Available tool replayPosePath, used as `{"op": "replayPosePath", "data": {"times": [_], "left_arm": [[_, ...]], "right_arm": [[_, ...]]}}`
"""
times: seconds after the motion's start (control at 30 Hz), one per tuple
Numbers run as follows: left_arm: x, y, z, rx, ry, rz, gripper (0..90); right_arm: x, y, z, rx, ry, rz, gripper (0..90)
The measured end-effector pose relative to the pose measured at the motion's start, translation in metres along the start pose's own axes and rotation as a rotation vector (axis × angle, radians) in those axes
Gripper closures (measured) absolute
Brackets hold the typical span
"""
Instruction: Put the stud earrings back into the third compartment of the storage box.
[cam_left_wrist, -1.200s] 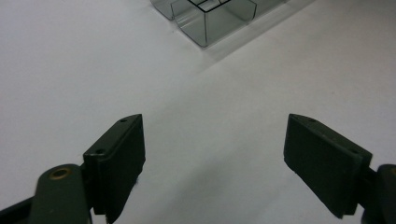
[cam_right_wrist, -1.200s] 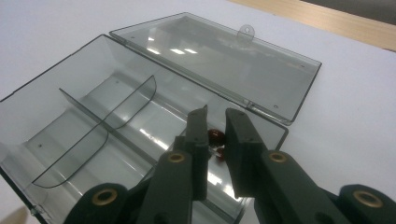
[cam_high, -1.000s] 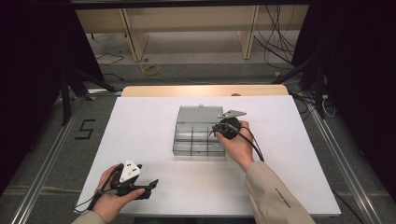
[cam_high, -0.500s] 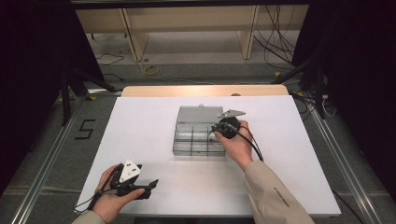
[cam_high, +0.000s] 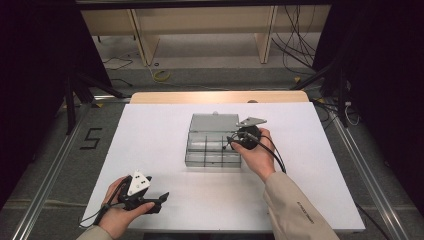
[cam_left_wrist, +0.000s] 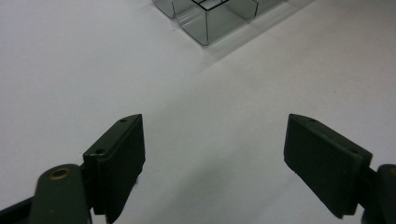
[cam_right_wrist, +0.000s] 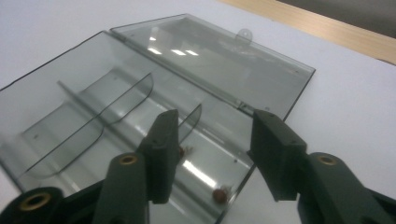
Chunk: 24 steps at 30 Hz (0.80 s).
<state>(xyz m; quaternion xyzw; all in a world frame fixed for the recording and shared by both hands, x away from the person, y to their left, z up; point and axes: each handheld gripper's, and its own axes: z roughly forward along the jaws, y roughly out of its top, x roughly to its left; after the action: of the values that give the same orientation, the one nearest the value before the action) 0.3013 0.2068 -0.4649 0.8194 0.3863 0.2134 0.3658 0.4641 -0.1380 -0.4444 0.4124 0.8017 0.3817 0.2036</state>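
Note:
A clear grey plastic compartment box (cam_high: 212, 145) lies open mid-table, its lid (cam_high: 215, 121) folded flat behind it. My right gripper (cam_high: 231, 142) hovers at the box's right end. In the right gripper view it (cam_right_wrist: 215, 140) is open, one jaw inside the box (cam_right_wrist: 93, 116) and the other outside its right wall. A small brown screw (cam_right_wrist: 218, 194) lies in the near compartment and another sits partly hidden behind the left jaw. My left gripper (cam_high: 161, 196) rests at the table's front left, open (cam_left_wrist: 212, 154) over bare white surface, with a box corner (cam_left_wrist: 205, 23) ahead.
White sheet (cam_high: 150, 130) covers the table, with a wooden strip (cam_high: 220, 96) along the far edge. Metal rails run down both sides of the table. Cables and wooden shelf legs stand on the floor beyond.
The right hand has shifted only slightly at the box's right end. The left gripper has stayed where it was.

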Motion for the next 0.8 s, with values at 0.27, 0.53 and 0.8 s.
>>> {"op": "replayPosePath", "data": {"times": [0.27,0.53,0.8], "left_arm": [[0.000,0.000,0.000,0.007,-0.001,0.008,20.0],[-0.001,0.000,0.002,0.007,0.002,0.009,19.9],[0.000,0.000,0.001,0.013,0.002,0.012,20.0]], "right_arm": [[-0.006,-0.016,-0.036,-0.033,0.072,0.001,43.0],[-0.008,-0.038,-0.067,-0.042,0.119,-0.005,38.2],[-0.010,-0.061,-0.091,-0.079,0.152,-0.019,34.9]]}}
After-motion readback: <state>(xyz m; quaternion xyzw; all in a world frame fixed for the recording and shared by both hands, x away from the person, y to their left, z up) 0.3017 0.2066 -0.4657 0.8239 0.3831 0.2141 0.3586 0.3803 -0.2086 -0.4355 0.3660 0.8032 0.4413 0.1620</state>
